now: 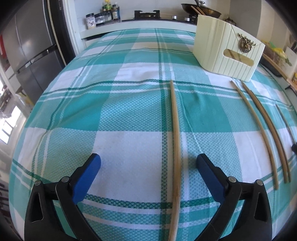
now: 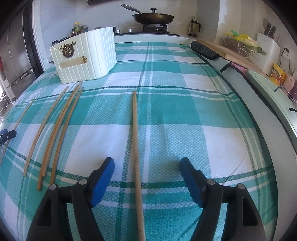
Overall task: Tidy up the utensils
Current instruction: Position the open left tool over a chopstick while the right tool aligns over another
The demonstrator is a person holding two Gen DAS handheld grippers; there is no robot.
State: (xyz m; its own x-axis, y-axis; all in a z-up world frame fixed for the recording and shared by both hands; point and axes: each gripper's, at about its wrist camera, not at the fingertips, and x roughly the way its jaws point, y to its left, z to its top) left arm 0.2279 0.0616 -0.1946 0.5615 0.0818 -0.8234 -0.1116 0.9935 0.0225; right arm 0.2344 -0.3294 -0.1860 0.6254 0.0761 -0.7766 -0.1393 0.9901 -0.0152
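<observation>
Several wooden chopsticks lie lengthwise on a teal and white checked cloth (image 1: 130,103). In the left wrist view one chopstick (image 1: 176,140) runs between the fingers of my open left gripper (image 1: 148,163), nearer the right finger. More chopsticks (image 1: 263,129) lie to its right. A cream ribbed holder box (image 1: 226,50) with a gold emblem stands at the far right. In the right wrist view one chopstick (image 2: 137,152) runs between the fingers of my open right gripper (image 2: 147,166). Other chopsticks (image 2: 55,129) lie to the left, below the box (image 2: 83,55).
A stove with a lidded pan (image 2: 153,17) stands behind the table. A fridge (image 1: 31,52) is at the left. Bottles and jars (image 1: 104,14) stand at the back. A counter with a sink rim (image 2: 269,89), a cutting board and a rack runs along the right.
</observation>
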